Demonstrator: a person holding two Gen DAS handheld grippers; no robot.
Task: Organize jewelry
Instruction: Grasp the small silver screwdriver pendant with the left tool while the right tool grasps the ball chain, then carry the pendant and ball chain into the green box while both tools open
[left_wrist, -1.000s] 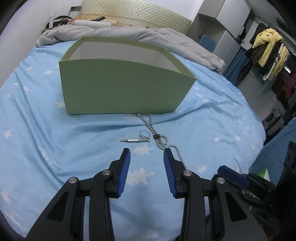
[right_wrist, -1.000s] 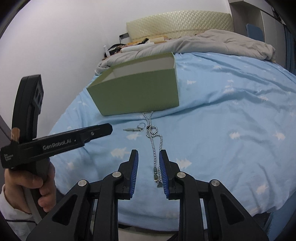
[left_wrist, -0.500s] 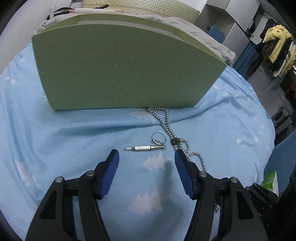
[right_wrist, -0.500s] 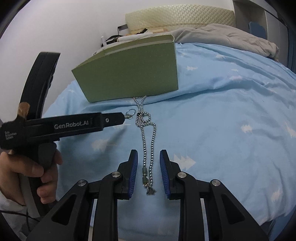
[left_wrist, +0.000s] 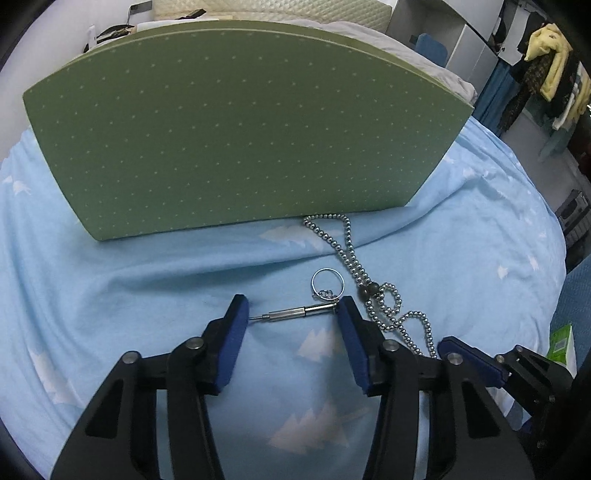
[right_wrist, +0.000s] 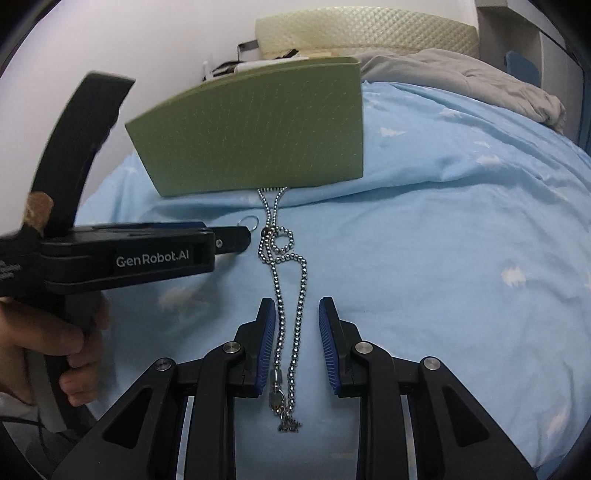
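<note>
- Slim silver metal pin with key ring (left_wrist: 295, 314): light, stiff, slippery; best pinched mid-shaft.
- Left gripper (left_wrist: 291, 314): closing, pin between the jaws, untouched.
- Limp silver bead-chain necklace (right_wrist: 290, 306): between right gripper (right_wrist: 297, 325) jaws, apart, no contact.

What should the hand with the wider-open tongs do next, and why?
Probably finish closing the left gripper. Its jaws are already closing, and the small metal pin with its key ring lies crosswise between the blue pads on the blue bedsheet, not yet pinched. Once gripped, it could be lifted towards the green box behind.
</note>
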